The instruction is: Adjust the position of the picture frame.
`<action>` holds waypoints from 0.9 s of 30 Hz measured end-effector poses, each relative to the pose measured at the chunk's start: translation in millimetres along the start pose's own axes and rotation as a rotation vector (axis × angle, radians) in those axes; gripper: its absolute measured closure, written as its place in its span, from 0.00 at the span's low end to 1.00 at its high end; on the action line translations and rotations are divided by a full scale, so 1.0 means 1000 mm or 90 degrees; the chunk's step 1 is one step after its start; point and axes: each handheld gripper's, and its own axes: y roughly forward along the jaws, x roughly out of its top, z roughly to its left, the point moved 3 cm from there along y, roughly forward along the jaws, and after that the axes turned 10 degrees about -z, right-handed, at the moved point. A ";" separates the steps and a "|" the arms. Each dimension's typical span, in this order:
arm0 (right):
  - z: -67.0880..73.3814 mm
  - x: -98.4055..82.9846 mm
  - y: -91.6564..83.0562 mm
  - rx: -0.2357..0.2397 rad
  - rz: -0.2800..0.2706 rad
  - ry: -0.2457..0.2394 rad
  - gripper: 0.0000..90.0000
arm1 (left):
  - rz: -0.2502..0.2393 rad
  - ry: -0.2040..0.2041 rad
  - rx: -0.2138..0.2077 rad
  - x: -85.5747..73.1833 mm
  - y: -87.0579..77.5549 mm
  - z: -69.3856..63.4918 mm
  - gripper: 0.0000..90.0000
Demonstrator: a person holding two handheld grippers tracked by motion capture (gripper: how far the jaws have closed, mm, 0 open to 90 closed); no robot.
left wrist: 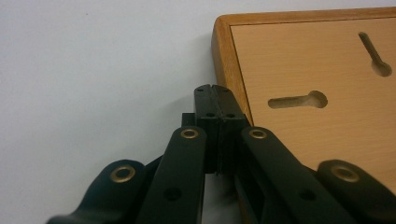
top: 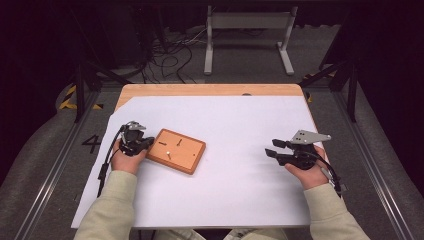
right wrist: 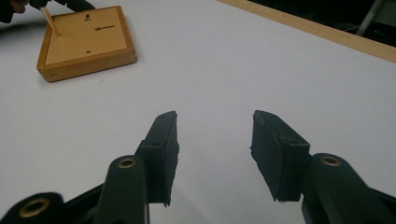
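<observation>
While the table (top: 210, 90) carries a flat white sheet (top: 240, 190), nothing fixes the board (top: 176, 150) to it; the board lies loose, left of centre, turned askew. A sideways push could slide it on the smooth sheet. The right gripper (right wrist: 214, 156) hangs well apart at the right, jaws parted and empty, so it gives the board no support. The left gripper (left wrist: 215, 105) sits at the board's near left edge, jaws closed together with nothing seen between them, tips at the rim. Pressed down there, they could slip off the rounded edge or tip the board. A thin peg (right wrist: 50, 22) leans in the board's face and could snap or pop out if knocked. Two keyhole slots (left wrist: 299, 100) lie close by.
</observation>
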 end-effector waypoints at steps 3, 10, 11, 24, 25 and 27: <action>0.000 0.000 0.000 0.001 0.000 0.000 0.57 | -0.006 -0.008 -0.002 -0.001 0.000 0.000 1.00; 0.000 0.000 0.001 0.002 0.000 0.001 0.57 | -0.002 -0.011 -0.031 -0.002 0.000 -0.007 1.00; 0.000 0.000 0.001 0.002 0.000 0.001 0.57 | 0.000 -0.006 -0.033 -0.001 0.001 -0.010 1.00; 0.000 0.002 0.000 0.004 -0.002 0.000 0.57 | 0.008 0.002 -0.097 -0.001 0.006 -0.044 1.00; 0.000 0.002 0.000 0.004 -0.002 0.000 0.57 | 0.008 0.003 -0.102 -0.001 0.007 -0.047 1.00; 0.000 0.002 0.000 0.004 -0.001 0.001 0.58 | 0.010 0.000 -0.113 -0.001 0.007 -0.053 1.00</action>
